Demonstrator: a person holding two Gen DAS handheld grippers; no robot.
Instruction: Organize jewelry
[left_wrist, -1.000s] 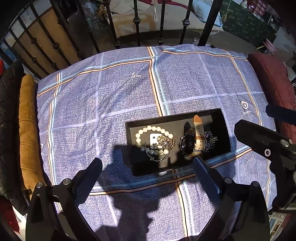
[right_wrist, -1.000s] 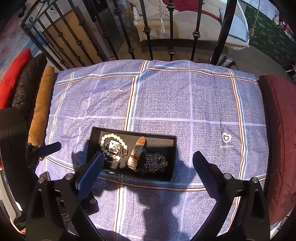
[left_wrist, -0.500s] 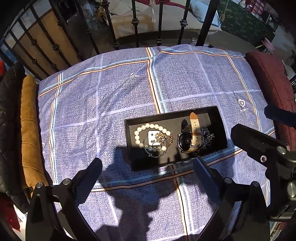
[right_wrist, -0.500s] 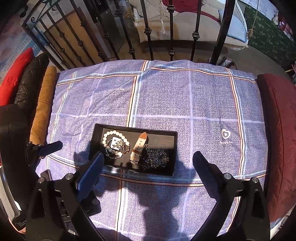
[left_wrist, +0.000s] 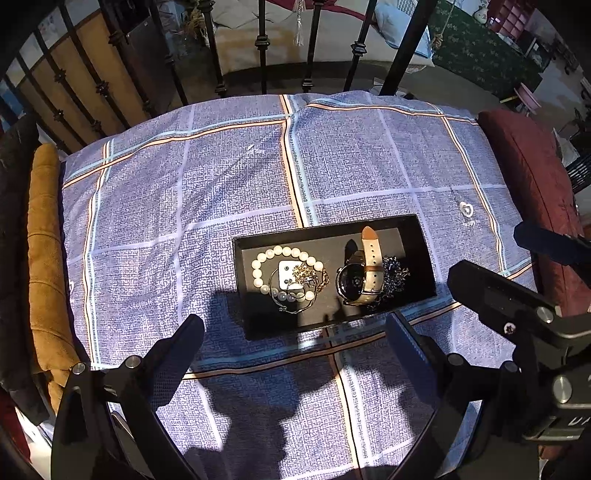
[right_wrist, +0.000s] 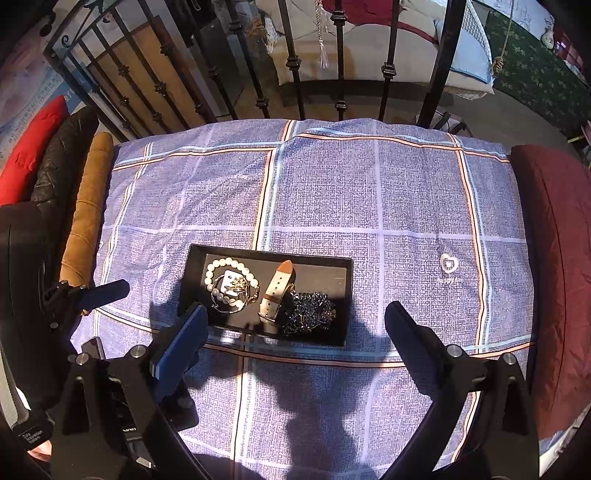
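Note:
A black tray (left_wrist: 424, 251) (right_wrist: 343, 295) lies on the checked blue bedcover. In it are a white pearl bracelet (left_wrist: 258, 266) (right_wrist: 221, 264), gold and silver chains on a small white card (left_wrist: 301, 280) (right_wrist: 231, 288), a watch with a beige strap (left_wrist: 369, 266) (right_wrist: 277, 291) and a dark beaded necklace (left_wrist: 397, 273) (right_wrist: 310, 314). My left gripper (left_wrist: 295, 328) is open and empty, above the tray's near edge. My right gripper (right_wrist: 295, 317) is open and empty, also above the near edge.
A black iron railing (right_wrist: 295, 74) stands past the far edge of the bed. A brown cushion (left_wrist: 44, 258) and a black one (right_wrist: 59, 162) lie on the left, a dark red cushion (right_wrist: 554, 258) on the right. The other gripper shows at each view's side (left_wrist: 517, 314) (right_wrist: 92, 291).
Both grippers have drawn back and up a little, so the tray sits slightly farther away in both views. The jewelry in the tray has not moved. Both stay open.

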